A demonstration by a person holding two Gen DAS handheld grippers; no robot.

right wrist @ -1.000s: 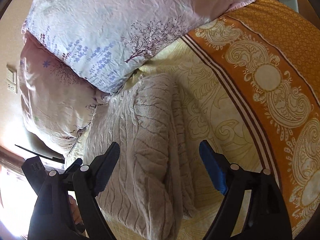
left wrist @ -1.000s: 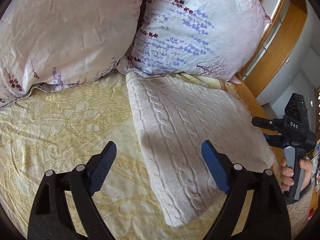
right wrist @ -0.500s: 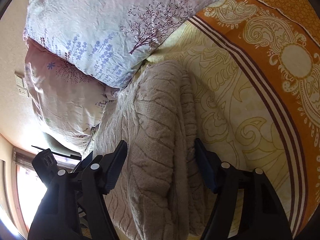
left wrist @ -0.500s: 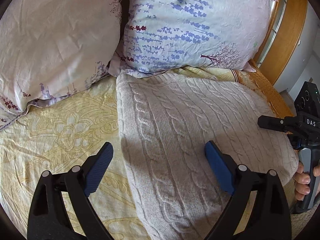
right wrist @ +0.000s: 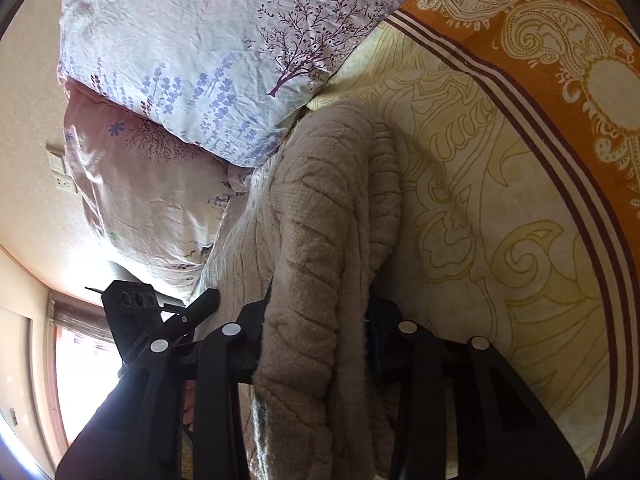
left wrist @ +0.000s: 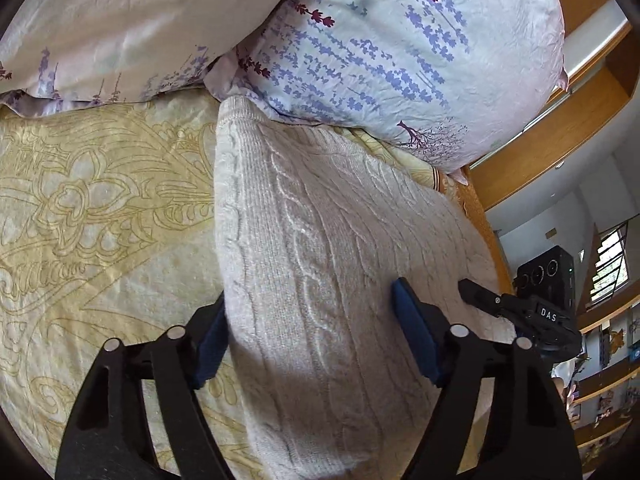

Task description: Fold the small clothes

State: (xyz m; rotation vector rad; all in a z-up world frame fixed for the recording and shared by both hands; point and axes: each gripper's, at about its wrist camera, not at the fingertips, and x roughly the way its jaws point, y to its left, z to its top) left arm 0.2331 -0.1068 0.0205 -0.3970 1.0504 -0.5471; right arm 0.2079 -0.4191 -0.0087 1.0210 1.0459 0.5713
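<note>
Left wrist view is showing a cream cable-knit sweater (left wrist: 340,264) lying folded into a long panel on the yellow patterned bedspread (left wrist: 92,216), its far end tucking under the lavender-print pillow (left wrist: 400,48) at 12 o'clock. The left gripper (left wrist: 310,340) is straddling the sweater's left folded edge, fingers spread and not yet pinching. The right gripper (right wrist: 316,344) is closing on the thick right-hand edge, fabric bunching between its fingers; whether it is fully clamping cannot be told. Judging by the layers, lengthwise folds are looking done, and a crosswise fold is probably remaining. A pink pillow (left wrist: 100,20) is sitting at 10 o'clock.
</note>
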